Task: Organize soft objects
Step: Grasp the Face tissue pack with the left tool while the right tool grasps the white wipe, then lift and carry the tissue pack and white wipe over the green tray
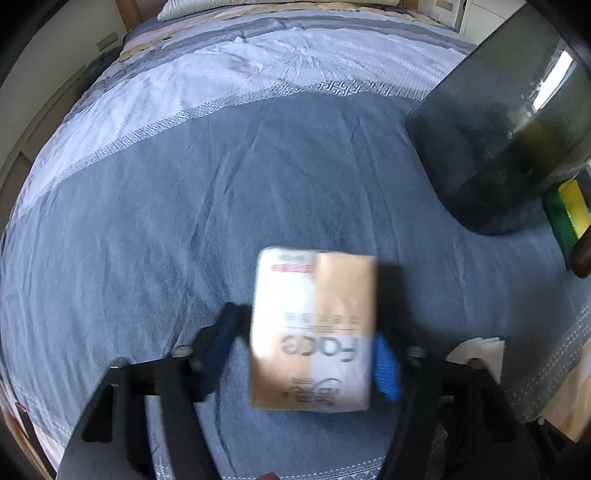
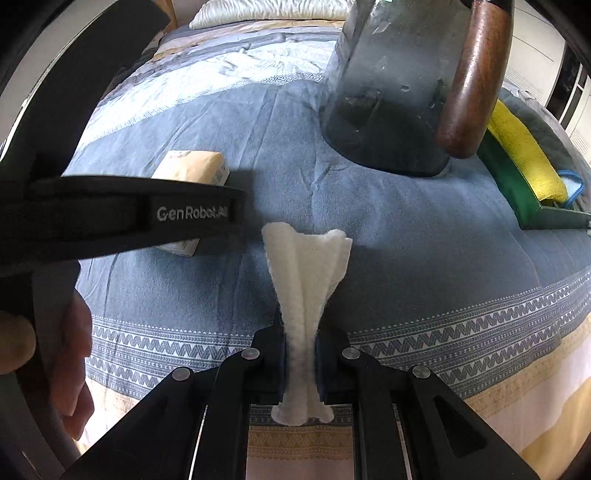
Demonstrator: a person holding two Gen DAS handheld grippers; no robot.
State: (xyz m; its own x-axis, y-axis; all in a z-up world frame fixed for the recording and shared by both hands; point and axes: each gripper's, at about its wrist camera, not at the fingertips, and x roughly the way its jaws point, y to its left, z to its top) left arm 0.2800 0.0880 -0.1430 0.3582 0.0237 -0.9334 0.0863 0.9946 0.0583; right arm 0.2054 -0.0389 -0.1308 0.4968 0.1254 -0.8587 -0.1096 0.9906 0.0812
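A tan and white pack of facial tissues (image 1: 314,328) lies on the blue bedspread between the blue pads of my left gripper (image 1: 306,350). The jaws stand wide on either side of it and the left pad shows a gap. The pack also shows in the right wrist view (image 2: 192,170), partly behind the left gripper's black body. My right gripper (image 2: 301,354) is shut on a folded white fleecy cloth (image 2: 306,273) that sticks out forward above the bed. A green tray (image 2: 517,192) at the right holds a yellow towel (image 2: 524,151).
A dark translucent bin (image 1: 498,147) stands on the bed at the far right; it also shows in the right wrist view (image 2: 388,85), with a brown wooden handle (image 2: 469,77). A pillow (image 2: 269,11) lies at the head of the bed. A patterned border marks the bedspread's near edge (image 2: 443,332).
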